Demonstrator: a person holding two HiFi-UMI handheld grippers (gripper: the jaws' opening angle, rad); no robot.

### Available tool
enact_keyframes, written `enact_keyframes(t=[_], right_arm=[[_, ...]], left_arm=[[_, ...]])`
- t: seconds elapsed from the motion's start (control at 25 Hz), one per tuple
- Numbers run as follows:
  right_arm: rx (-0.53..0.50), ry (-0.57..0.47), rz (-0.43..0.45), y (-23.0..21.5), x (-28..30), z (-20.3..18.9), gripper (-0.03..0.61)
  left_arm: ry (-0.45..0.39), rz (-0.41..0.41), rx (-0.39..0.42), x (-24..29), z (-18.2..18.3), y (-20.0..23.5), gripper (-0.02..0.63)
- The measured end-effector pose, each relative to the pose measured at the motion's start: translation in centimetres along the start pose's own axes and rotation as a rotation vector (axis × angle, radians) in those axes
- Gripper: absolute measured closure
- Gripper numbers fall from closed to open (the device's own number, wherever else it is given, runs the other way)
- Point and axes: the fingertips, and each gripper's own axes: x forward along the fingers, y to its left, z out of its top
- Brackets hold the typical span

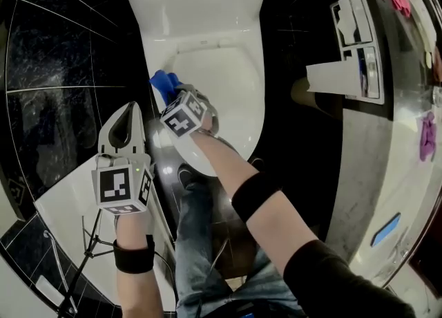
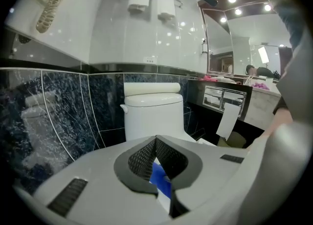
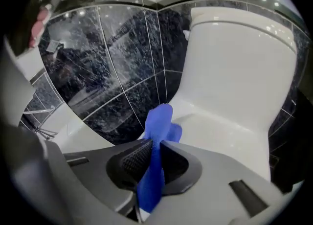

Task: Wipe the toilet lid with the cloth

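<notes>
Right gripper (image 3: 155, 145) is clamped on the blue cloth (image 3: 159, 121) at the toilet lid's (image 1: 224, 95) left rear edge; the cloth looks light and limp, so grip it bunched, near the middle; left gripper (image 2: 155, 140) has jaws together, empty.

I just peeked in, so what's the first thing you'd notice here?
The bright blue cloth jumps out, pinched in the right hand-held gripper at the left side of the white toilet lid. Shiny black tiles surround it; the left hand-held gripper hangs shut beside it.
</notes>
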Motion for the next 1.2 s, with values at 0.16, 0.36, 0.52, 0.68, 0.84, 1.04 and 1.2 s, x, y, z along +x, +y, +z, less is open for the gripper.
enact_keyframes(t=[0.16, 0.36, 0.52, 0.68, 0.84, 1.04, 1.2], right_arm=[[0.037, 0.035, -0.068, -3.5, -1.0, -3.3, 0.508], [0.045, 0.032, -0.191, -10.6, -5.5, -6.9, 0.506], [0.112, 0.059, -0.295, -16.1, -9.1, -10.9, 0.506], [0.149, 0.076, -0.344, -18.9, -10.8, -13.1, 0.506], [0.210, 0.139, -0.410, -21.0, -12.3, -15.0, 0.508], [0.202, 0.146, -0.394, -18.1, -13.9, -14.9, 0.508], [0.101, -0.016, -0.229, -8.2, -12.6, -8.4, 0.506]], left_arm=[[0.002, -0.002, -0.008, -0.3, -0.4, 0.0, 0.614], [0.007, -0.018, -0.012, -0.2, -0.5, -0.9, 0.614], [0.003, -0.028, -0.016, -0.2, -0.4, -1.8, 0.614], [0.001, -0.033, -0.014, -0.4, -0.1, -2.5, 0.614], [-0.005, -0.030, -0.014, -0.9, 0.2, -2.7, 0.614], [-0.012, -0.015, -0.030, -2.2, 0.7, -2.2, 0.614], [-0.017, -0.004, -0.027, -3.3, 1.1, -1.6, 0.614]])
